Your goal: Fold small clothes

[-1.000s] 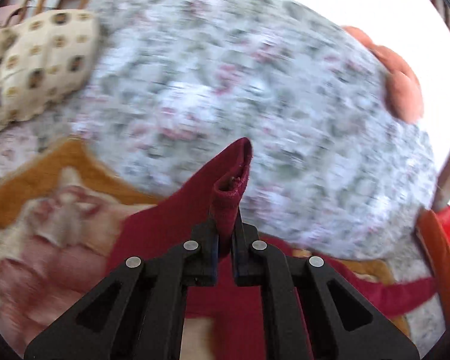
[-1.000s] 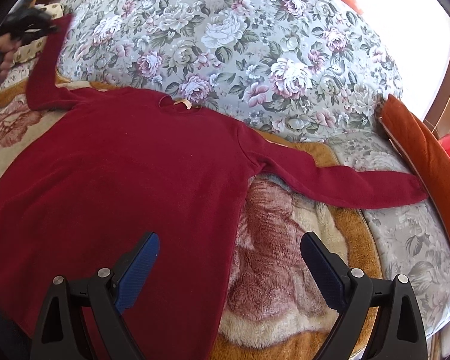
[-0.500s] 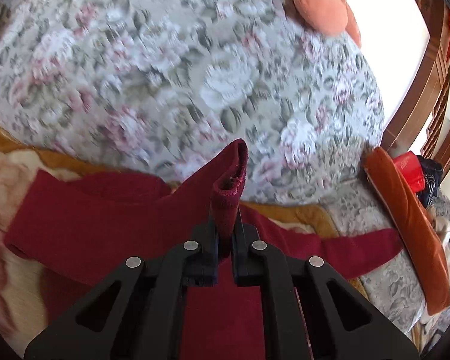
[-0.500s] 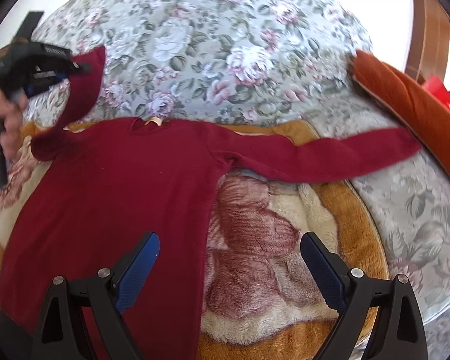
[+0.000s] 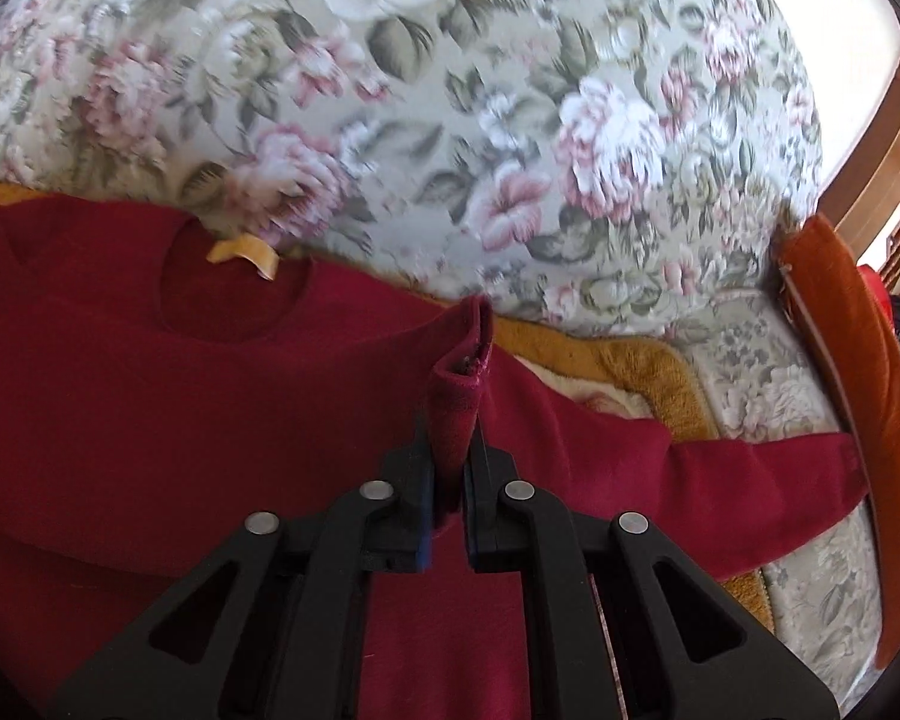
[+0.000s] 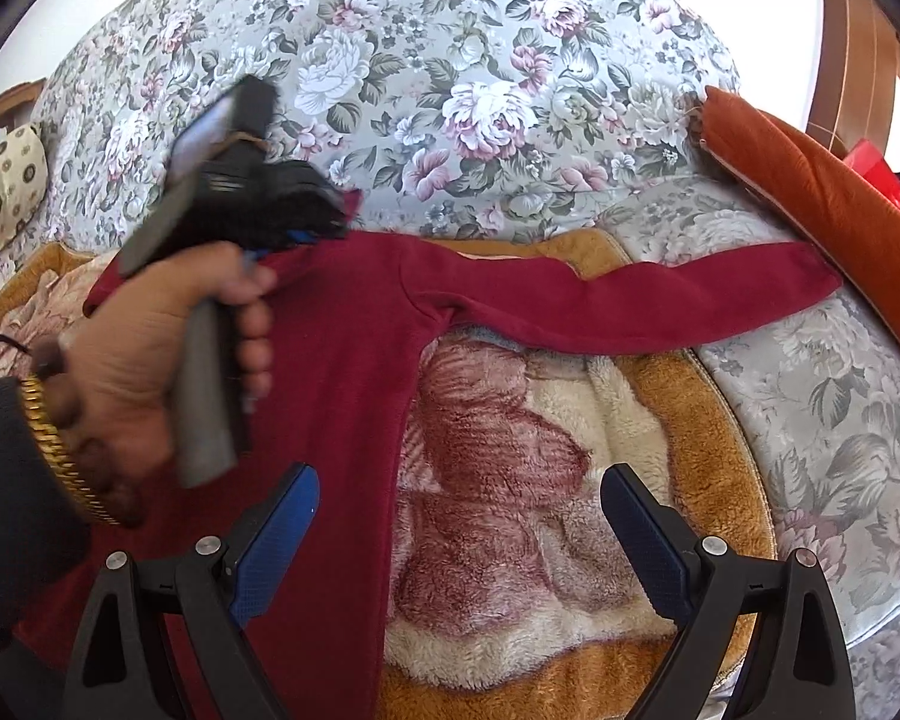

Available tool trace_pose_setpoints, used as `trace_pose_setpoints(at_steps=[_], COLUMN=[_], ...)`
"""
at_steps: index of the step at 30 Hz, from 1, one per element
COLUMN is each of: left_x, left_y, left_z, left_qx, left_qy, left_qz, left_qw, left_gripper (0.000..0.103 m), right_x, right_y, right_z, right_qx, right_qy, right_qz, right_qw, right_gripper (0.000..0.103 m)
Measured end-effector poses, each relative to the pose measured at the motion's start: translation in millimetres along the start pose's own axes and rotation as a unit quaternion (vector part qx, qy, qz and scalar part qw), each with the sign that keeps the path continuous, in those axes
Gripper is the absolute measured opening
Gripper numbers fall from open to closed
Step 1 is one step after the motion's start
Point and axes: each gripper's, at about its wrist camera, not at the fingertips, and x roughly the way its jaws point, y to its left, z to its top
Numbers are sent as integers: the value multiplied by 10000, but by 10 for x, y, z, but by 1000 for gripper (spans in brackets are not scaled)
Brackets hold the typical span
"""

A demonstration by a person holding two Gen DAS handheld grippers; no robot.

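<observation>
Counted one red sweater [image 6: 342,372]; two grippers [image 5: 447,480] [image 6: 459,534]; one orange cushion [image 6: 810,180]; one fuzzy blanket [image 6: 540,480]; one spotted pillow [image 6: 6,186].

We can read no text, brand, number or sign in either view. The one likely bearer is the small yellow neck tag [image 5: 243,252] inside the collar of the red sweater [image 5: 168,396], up and to the left of the left jaws, and we make out no print on its curled face.
</observation>
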Motion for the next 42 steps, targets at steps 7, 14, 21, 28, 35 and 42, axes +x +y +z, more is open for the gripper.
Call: trace_pose_setpoints(at_steps=[7,14,21,28,35,42], left_x=[-24,-1186,-1060,-638,-806,-1068], left_y=[-8,931,2344,2548,2572,2745], left_z=[-110,161,656,438,153,-81], left_qx=[-73,565,-913,-834,-539,-1297], left_qy=[1073,-211,-56,364,-256,-877], left_qz=[-1122,-268,424,772,452,81], left_qw=[9878,9978,9949,9929,9972,9876], left_gripper=[55,57,40,34,34,35], right_x=[24,-16,173,1122,2014,2150], right_y=[46,153,206,461,909,606], right_z=[23,73,610,1359,1409,1399], right_qx=[-46,-58,54,381,-176,83], right_qy=[6,-77,-367,-172,733,795], right_qz=[-40,126,1120,2888,2128,1586], right_qw=[10000,9999,9930,9565,9742,9841], right_gripper=[95,95,91,73,66,36])
